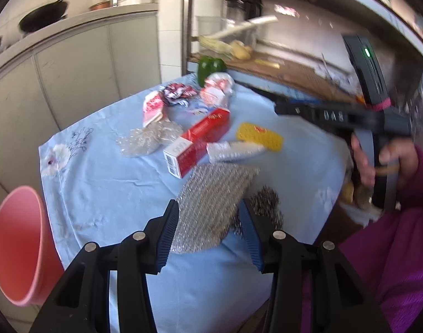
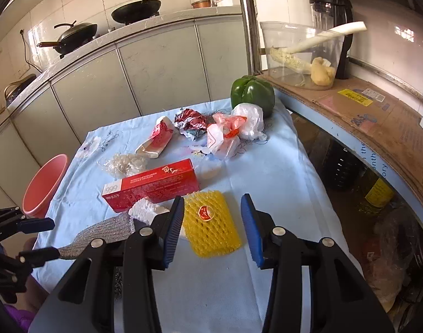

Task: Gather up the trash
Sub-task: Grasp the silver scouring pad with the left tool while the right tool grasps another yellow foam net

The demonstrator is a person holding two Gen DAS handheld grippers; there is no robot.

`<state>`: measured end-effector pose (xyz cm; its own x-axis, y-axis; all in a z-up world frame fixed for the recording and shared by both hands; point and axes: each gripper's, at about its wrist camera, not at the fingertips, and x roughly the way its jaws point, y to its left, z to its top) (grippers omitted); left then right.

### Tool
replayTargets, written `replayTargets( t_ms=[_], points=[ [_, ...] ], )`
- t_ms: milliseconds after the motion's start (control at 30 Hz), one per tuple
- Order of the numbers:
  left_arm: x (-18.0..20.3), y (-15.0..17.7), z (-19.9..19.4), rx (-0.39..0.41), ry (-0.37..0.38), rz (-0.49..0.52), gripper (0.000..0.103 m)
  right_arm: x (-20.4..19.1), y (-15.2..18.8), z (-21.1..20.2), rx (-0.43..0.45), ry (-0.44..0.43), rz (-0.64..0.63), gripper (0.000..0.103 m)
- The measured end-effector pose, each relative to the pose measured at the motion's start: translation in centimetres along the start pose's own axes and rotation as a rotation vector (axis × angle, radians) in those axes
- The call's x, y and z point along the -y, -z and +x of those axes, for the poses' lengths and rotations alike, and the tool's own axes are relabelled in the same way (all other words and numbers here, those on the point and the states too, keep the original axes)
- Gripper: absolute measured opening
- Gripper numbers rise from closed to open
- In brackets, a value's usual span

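My left gripper (image 1: pixel 211 236) is open low over the blue tablecloth (image 1: pixel 106 183). A silver mesh sheet (image 1: pixel 211 202) lies between its fingers, and the pads are not pressing on it. My right gripper (image 2: pixel 211 233) is open and straddles a yellow foam fruit net (image 2: pixel 211 227), with a gap to the right pad. Beyond them lie a red carton (image 2: pixel 153 186), a white foam piece (image 2: pixel 145 208), crumpled clear plastic (image 2: pixel 125 163), a red-and-white paper wrapper (image 2: pixel 158 136), a foil wrapper (image 2: pixel 190 120) and plastic bags (image 2: pixel 231 130).
A pink bin (image 1: pixel 17 244) stands on the floor off the table's left edge. A green pepper (image 2: pixel 253 91) sits at the far table corner. A steel scourer (image 1: pixel 267 208) lies beside the mesh sheet. A shelf with cardboard (image 2: pixel 364 116) borders the right side.
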<state>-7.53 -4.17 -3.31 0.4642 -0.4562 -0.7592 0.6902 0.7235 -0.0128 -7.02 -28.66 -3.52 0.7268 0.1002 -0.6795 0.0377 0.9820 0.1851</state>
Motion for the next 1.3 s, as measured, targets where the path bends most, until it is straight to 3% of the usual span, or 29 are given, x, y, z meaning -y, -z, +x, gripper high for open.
replayTargets(
  t_ms=[233,300,367,500,833,1067,1100,1167,1300],
  points=[
    [0.9,1.3,2.9,-0.08,-0.048,0.137,0.044,-0.4,0.7,0.5,-0.056,-0.056,-0.061,0.043],
    [1.0,1.4,3.3,-0.075,-0.063,0.155,0.036,-0.5,1.1,0.5,-0.077,-0.083,-0.07,0.043],
    [0.9,1.5,3.4,-0.064,-0.071,0.162,0.018,-0.6,1.3,0.6,-0.093,-0.106,-0.075,0.043],
    [0.5,1.4,2.6,-0.033,-0.077,0.152,0.008,-1.2,1.7,0.7,-0.127,-0.174,-0.091,0.043],
    [-2.1,1.2,-2.4,0.088,-0.01,-0.056,0.006,0.1,1.0,4.0,-0.172,-0.081,-0.081,0.043],
    [-3.5,1.0,-2.9,0.127,-0.01,-0.169,0.006,0.5,1.0,5.7,-0.204,-0.072,-0.065,0.042],
    [-3.6,1.1,-2.9,0.13,-0.012,-0.18,0.006,0.6,1.0,5.6,-0.203,-0.077,-0.059,0.039],
    [-3.9,1.1,-2.8,0.137,-0.015,-0.201,0.006,0.9,1.0,5.5,-0.206,-0.072,-0.051,0.021],
    [-4.6,1.0,-2.9,0.165,-0.026,-0.244,0.006,1.2,1.0,4.8,-0.191,-0.06,-0.051,0.016]
  ],
)
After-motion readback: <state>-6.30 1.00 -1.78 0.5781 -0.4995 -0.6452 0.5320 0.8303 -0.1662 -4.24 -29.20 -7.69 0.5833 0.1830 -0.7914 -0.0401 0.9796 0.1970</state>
